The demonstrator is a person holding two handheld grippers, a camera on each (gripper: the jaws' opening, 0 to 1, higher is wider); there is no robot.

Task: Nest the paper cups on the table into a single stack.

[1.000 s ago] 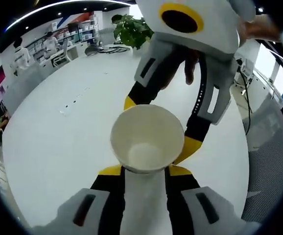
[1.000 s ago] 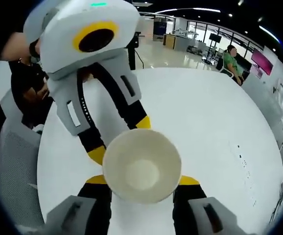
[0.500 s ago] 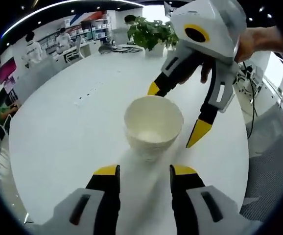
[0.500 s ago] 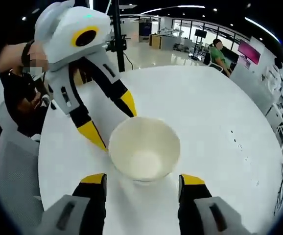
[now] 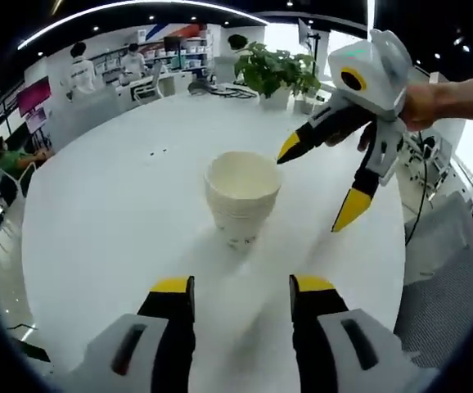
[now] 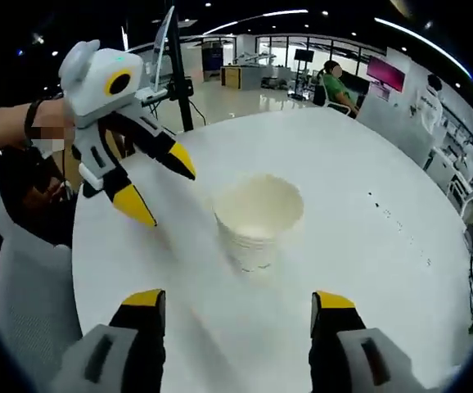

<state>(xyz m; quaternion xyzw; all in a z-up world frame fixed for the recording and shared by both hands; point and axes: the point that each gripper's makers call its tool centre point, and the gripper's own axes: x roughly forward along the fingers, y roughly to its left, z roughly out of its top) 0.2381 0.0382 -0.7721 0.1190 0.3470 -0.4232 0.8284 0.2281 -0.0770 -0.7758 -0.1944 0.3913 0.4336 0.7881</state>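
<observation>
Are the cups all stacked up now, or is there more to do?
It looks done. The paper cups stand as one nested stack on the white table, upright and apart from both tools. Nothing is in hand: the left gripper and the right gripper are both open and clear of the stack. I see no loose cup left to add.

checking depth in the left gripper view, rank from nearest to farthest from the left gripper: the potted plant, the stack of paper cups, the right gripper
1. The stack of paper cups, straight ahead of the left gripper on the white table.
2. The right gripper, up and to the right, beyond the cups, jaws apart.
3. The potted plant, past the table's far edge.
</observation>
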